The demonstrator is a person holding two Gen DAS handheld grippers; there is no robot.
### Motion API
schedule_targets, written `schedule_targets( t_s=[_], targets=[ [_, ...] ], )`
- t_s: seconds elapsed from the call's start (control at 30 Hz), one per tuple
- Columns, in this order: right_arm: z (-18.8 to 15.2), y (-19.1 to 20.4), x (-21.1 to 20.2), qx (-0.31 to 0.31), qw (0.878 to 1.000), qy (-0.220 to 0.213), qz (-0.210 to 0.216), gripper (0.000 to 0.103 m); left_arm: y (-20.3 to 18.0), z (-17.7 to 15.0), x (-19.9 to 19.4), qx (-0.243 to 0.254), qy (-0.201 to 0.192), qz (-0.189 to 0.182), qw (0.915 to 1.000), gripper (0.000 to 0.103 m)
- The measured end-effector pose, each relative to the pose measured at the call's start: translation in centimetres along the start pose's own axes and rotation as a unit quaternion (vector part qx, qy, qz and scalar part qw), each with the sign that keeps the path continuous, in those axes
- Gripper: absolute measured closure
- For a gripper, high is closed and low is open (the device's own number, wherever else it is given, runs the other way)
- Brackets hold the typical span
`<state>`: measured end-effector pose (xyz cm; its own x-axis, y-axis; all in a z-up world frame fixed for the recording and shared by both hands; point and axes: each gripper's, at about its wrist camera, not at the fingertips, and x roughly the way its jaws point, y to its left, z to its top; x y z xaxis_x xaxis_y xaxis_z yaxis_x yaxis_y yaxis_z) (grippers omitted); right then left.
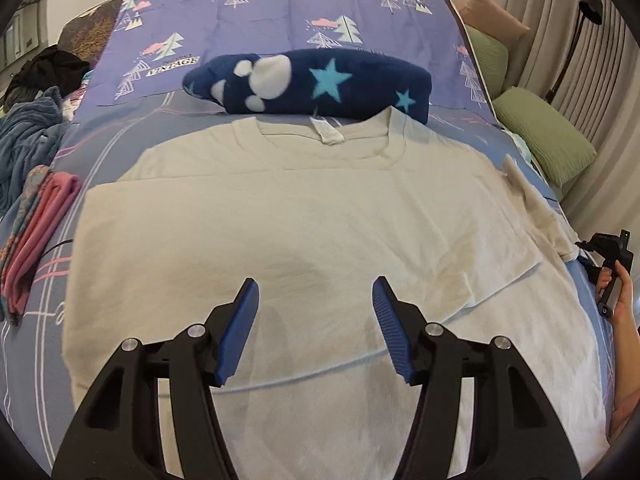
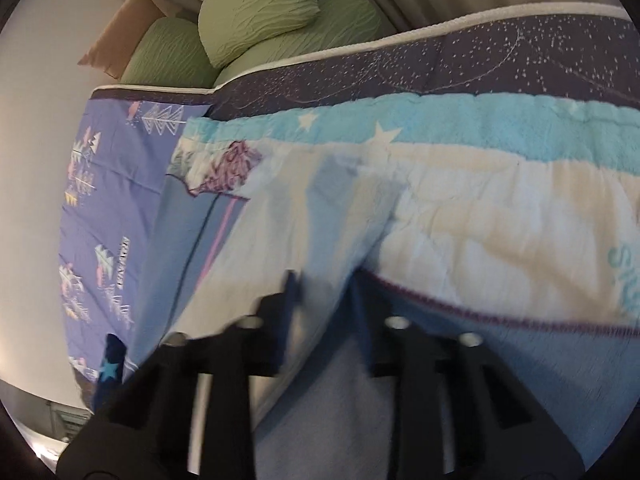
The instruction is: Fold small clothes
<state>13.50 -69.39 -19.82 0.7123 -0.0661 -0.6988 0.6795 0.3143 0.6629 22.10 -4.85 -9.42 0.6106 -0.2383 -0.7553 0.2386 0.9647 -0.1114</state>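
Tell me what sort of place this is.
Most likely a bedroom: a bed with a purple tree-print sheet, green pillows beside it, and curtains behind. A white T-shirt lies spread for folding.

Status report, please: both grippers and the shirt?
Left hand-held gripper open above cream T-shirt. Right hand-held gripper blurred, pinching white fabric. Navy fleece beyond collar.

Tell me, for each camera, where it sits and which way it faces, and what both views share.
Left wrist: on the left gripper, jaws open, looking down the bed at a cream T-shirt and navy star blanket; the right hand shows at the edge.
Right wrist: on the right gripper, blurred, pointing at the T-shirt's sleeve near the bed's edge.
Shared: T-shirt, tree-print sheet, green cushions.
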Motion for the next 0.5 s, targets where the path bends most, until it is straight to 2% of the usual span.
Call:
schedule_targets(
  t_s=[0.07, 0.17, 0.23, 0.33, 0.43, 0.5],
  targets=[
    [0.2, -0.7, -0.1, 0.013, 1.000, 0.003, 0.017, 0.098, -0.2, 0.2, 0.5, 0.000, 0.000, -0.004, 1.0000, 0.043],
    [0.5, -0.5, -1.1, 0.036, 0.997, 0.012, 0.062, 0.099, -0.3, 0.6, 1.0, -0.003, -0.004, -0.007, 1.0000, 0.043],
    [0.6, 1.5, -2.6, 0.024, 0.995, 0.007, 0.095, 0.099, -0.3, 0.8, 1.3, -0.005, -0.001, -0.010, 0.9999, 0.043],
    [-0.6, 8.2, -6.0, -0.052, 0.985, -0.002, 0.163, 0.099, 0.0, 0.8, 1.3, -0.015, -0.005, -0.023, 0.9996, 0.043],
    [-5.2, 16.8, -10.1, -0.167, 0.958, 0.003, 0.234, 0.099, 0.8, 0.6, 0.7, -0.035, -0.016, -0.039, 0.9985, 0.043],
    [-10.9, 23.0, -12.7, -0.269, 0.924, 0.016, 0.273, 0.099, 2.0, 0.5, 0.2, -0.057, -0.023, -0.050, 0.9968, 0.042]
  ],
)
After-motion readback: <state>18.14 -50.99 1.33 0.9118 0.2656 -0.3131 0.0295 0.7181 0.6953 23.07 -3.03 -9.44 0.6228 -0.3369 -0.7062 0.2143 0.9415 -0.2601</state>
